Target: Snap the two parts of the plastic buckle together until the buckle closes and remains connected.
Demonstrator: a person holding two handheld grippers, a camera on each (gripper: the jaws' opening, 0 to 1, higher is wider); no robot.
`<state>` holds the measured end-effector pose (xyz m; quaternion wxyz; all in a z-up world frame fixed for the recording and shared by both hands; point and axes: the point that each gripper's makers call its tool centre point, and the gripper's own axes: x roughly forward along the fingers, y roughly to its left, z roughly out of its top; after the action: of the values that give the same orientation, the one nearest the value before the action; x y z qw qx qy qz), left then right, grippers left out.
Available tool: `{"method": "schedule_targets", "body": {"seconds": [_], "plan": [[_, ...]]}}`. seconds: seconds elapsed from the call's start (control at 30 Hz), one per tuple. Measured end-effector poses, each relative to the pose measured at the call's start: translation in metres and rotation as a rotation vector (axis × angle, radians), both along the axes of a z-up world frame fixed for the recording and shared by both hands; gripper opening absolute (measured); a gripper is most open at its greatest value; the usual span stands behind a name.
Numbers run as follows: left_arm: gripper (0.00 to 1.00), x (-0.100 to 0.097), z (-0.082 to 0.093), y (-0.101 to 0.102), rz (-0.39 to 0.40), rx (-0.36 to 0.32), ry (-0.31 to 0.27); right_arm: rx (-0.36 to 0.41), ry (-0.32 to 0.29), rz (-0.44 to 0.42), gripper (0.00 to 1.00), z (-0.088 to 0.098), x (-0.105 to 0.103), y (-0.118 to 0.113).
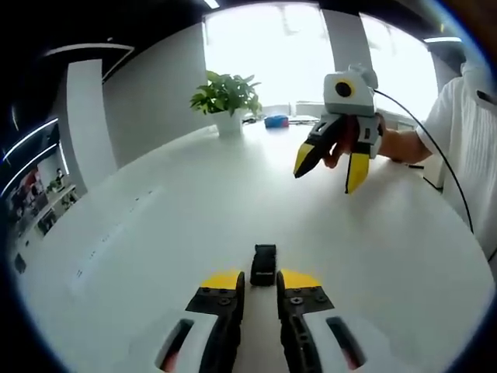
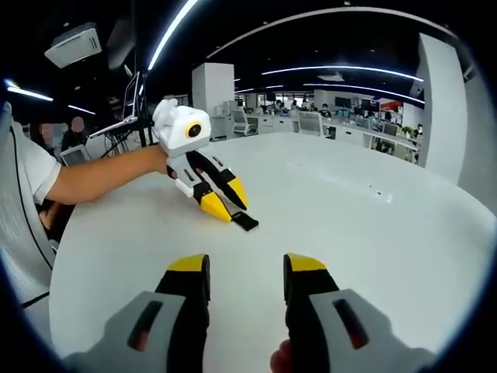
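Tabletop (image 1: pixel 155 225): white, wide, curved far edge, glossy. Black buckle (image 1: pixel 264 264): flat on the tabletop, well inside its edges, touching the tips of the left gripper (image 1: pixel 261 281), whose jaws stand slightly parted around its near end; firm hold cannot be told. Right gripper (image 2: pixel 247 268): raised above the tabletop, jaws apart, nothing between them. Potted plant (image 1: pixel 227 101): at the far edge, before bright windows. Office desks (image 2: pixel 311 120) beyond, under ceiling light strips.
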<state>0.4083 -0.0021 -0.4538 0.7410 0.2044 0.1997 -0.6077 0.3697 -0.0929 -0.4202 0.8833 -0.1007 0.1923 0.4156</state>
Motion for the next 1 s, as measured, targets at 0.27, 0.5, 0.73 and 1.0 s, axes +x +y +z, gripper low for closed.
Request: {"method": "schedule_targets", "body": {"seconds": [0.27, 0.5, 0.73, 1.0], "plan": [[0.15, -0.007, 0.004, 0.005, 0.015, -0.013, 0.001, 0.001, 0.003, -0.006, 0.37, 0.0, 0.0, 0.0], [0.16, -0.018, 0.015, 0.021, 0.089, -0.036, -0.01, 0.004, -0.003, -0.025, 0.37, 0.003, 0.001, 0.0], [0.2, -0.027, 0.019, 0.04, 0.207, -0.048, -0.034, -0.013, -0.009, -0.049, 0.38, 0.004, -0.004, 0.002], [0.23, -0.04, 0.032, 0.059, 0.347, -0.088, -0.057, -0.01, -0.005, -0.085, 0.39, 0.006, -0.012, -0.003]]}}
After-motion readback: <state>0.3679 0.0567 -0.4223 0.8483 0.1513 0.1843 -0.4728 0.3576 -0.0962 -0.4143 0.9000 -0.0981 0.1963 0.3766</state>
